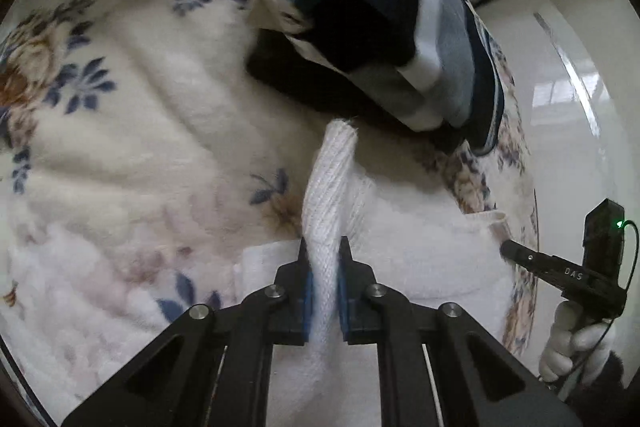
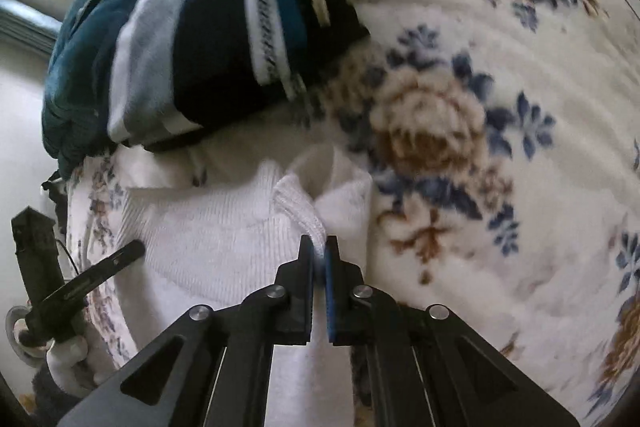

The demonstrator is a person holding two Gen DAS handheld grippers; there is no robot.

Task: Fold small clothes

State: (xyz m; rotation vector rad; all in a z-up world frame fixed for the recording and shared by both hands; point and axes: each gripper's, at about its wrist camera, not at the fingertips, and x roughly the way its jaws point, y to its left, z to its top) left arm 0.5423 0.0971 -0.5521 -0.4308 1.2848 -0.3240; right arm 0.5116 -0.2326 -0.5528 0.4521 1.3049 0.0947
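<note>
So the whole thing sat on a cream fleece blanket (image 1: 132, 131) with blue and brown flowers; ahead of both grippers was one folded stack of clothes (image 1: 384, 27), a navy, white and teal striped knit on top, a teal garment (image 2: 100, 39) behind it in the right wrist view; that stack lay just past the far edge of the white ribbed knit garment (image 2: 208, 239), close enough to crowd it but nothing was actually between the grippers and the cloth.

Left gripper (image 1: 325, 259) was clamped shut on a raised ridge of that white garment, cloth bunched between the blue pads (image 1: 308, 291); right gripper (image 2: 319, 255) was closed nearly all the way, pinching a thinner fold of the same garment, which ran up from the jaws; the rest of it lay flat on the blanket, below and between the two.

Count: two grippers, each visible off to the side in the other's view with a white-gloved hand (image 1: 576, 343) on it; one white garment; one stack.
</note>
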